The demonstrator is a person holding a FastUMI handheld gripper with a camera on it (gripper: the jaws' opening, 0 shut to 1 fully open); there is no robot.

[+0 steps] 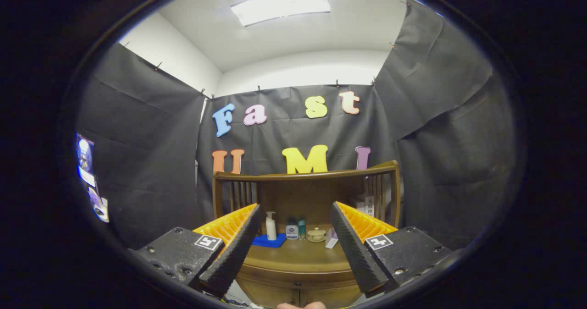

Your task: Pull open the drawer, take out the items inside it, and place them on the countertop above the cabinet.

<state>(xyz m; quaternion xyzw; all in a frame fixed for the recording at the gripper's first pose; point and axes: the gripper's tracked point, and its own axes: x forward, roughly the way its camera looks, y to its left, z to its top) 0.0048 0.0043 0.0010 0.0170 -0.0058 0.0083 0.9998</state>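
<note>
The drawer front point(297, 287) sits closed just under the lip of a brown wooden cabinet point(298, 272), low between the two fingers of the gripper point(296, 247) and slightly beyond their tips. The gripper is released, its jaws spread wide and holding nothing; the black ribbed pads point(234, 249) face each other across the gap, backed by orange plastic.

The countertop point(298, 254) above the cabinet is a smooth, rounded wooden surface with a warm sheen. Along its back stand a white pump bottle point(271, 225) on a blue cloth point(269, 240), a small white jar point(291, 230) just beside it, a slim teal bottle point(301, 228), a squat cream lidded pot point(316, 234) and a small white box point(331, 238) near the right finger. A curved wooden rail point(305, 173) with slatted sides rises behind the counter, and a white carton point(367, 204) shows through the slats on the right.

Black cloth point(151, 162) drapes the booth on three sides, pinned along its upper edge. Above it are white walls point(302, 70) and a white ceiling with a bright rectangular light panel point(280, 5). A few pictures or cards point(89, 176) hang on the cloth at far left, too small to make out. A fingertip point(300, 305) shows at the very bottom, below the cabinet front.
</note>
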